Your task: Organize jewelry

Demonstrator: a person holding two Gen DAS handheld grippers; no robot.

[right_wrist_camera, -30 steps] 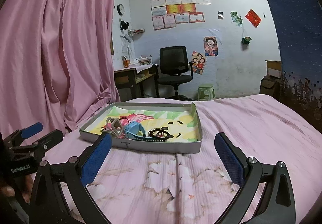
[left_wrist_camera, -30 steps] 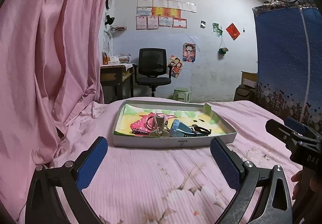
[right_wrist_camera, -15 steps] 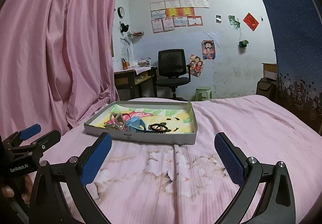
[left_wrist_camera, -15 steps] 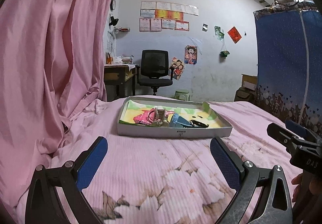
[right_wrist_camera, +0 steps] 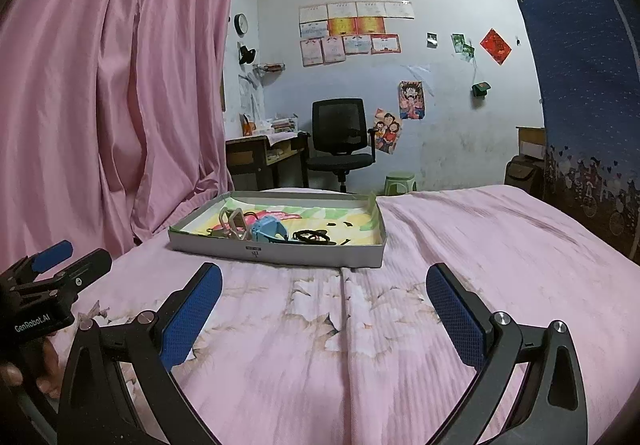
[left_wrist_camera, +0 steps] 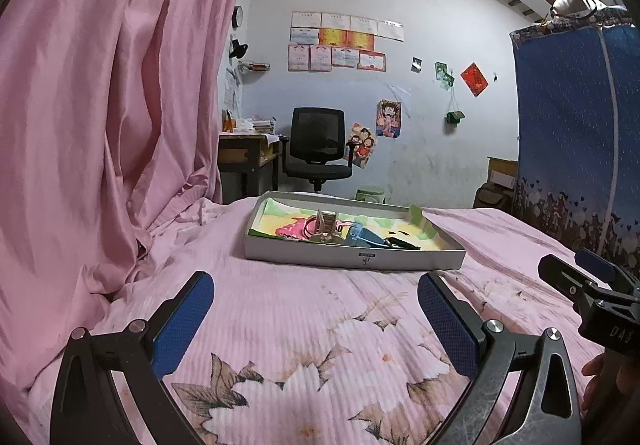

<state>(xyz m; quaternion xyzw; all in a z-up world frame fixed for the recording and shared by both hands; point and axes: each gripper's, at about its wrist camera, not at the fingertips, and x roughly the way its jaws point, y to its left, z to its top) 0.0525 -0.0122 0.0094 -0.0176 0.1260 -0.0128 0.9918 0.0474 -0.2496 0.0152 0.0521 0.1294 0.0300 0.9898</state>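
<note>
Closest to us, our left gripper (left_wrist_camera: 314, 319) has its blue pads spread wide with nothing between them, hovering low over the bed (left_wrist_camera: 304, 325). Same deal with our right gripper (right_wrist_camera: 324, 309): fingers wide apart, holding nothing, over the pink flowery sheet. Each one shows up at the edge of the other's view, so they're side by side.

Straight ahead of both grippers, well apart from the tips, sits the tray (left_wrist_camera: 352, 258), a shallow grey box lying flat on the bed with a colourful liner inside. The jewelry is all piled near its front wall: a beige clip (left_wrist_camera: 325, 225) standing up, a red ring-shaped band (left_wrist_camera: 308, 226) just left of it, a light blue watch (right_wrist_camera: 269, 229) to its right, and a black hair tie (right_wrist_camera: 312, 236) right of that. Can't tell what the small dark bits further right are.

Left of the grippers hangs a pink curtain (left_wrist_camera: 112, 117). Way past the tray there's a black chair (right_wrist_camera: 340, 137) against the wall.
</note>
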